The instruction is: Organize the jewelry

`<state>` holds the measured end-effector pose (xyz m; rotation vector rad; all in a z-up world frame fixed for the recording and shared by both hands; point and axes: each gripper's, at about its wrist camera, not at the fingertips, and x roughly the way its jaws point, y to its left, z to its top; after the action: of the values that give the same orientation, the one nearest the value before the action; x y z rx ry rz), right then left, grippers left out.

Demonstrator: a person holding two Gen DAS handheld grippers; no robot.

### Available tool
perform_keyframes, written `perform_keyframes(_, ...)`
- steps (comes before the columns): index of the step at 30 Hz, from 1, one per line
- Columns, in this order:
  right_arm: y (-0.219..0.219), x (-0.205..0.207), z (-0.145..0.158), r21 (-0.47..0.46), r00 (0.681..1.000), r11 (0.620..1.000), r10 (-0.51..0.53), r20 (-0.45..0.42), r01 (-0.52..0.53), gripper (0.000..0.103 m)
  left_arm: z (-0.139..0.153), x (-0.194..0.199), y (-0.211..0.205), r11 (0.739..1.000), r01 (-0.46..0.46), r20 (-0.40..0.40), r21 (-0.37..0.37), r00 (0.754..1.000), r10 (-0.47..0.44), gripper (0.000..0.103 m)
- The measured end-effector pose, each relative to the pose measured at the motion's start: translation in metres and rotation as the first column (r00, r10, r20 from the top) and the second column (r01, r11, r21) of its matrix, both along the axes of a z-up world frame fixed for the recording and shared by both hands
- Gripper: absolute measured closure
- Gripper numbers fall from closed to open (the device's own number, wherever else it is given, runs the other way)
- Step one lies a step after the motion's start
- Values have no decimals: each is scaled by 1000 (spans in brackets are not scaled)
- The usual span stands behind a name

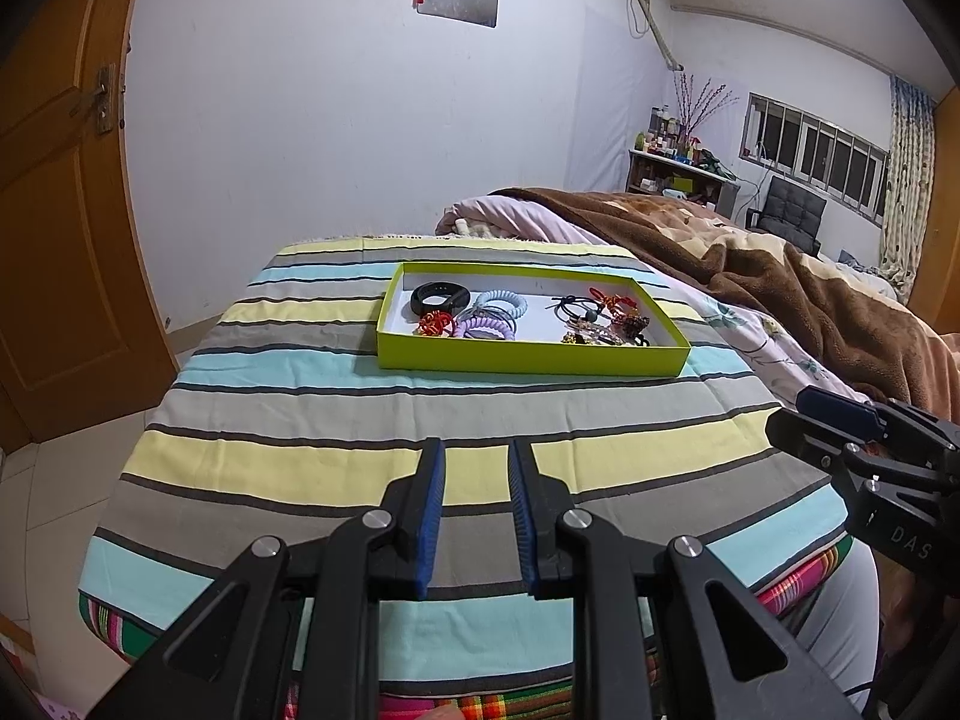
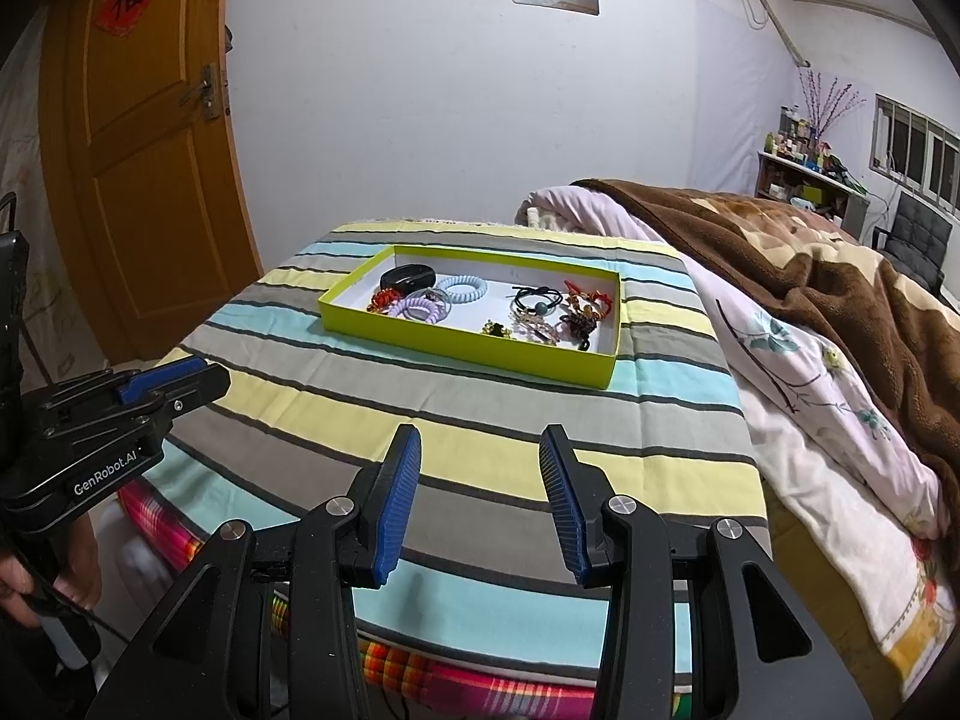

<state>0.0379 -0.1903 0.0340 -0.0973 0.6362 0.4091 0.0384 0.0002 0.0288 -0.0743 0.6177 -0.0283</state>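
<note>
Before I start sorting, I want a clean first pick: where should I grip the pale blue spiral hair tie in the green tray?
Probably its far arc, from above. The pale blue spiral hair tie lies flat, its near side touching the purple ties, while white tray floor shows bare beyond it.

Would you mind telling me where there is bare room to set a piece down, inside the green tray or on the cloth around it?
Inside the green tray, a bare white strip runs between the coil-tie cluster and the bead-and-clip pile; both ends are crowded. The striped cloth lies bare between the tray and both open grippers.
</note>
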Motion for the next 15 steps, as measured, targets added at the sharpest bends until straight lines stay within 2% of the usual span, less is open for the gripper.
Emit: perform_keyframes(15,1,0,0,1,1000,1000,5,-1,-5,61,0,1,0,1000,-1,0,2,1000,1,81)
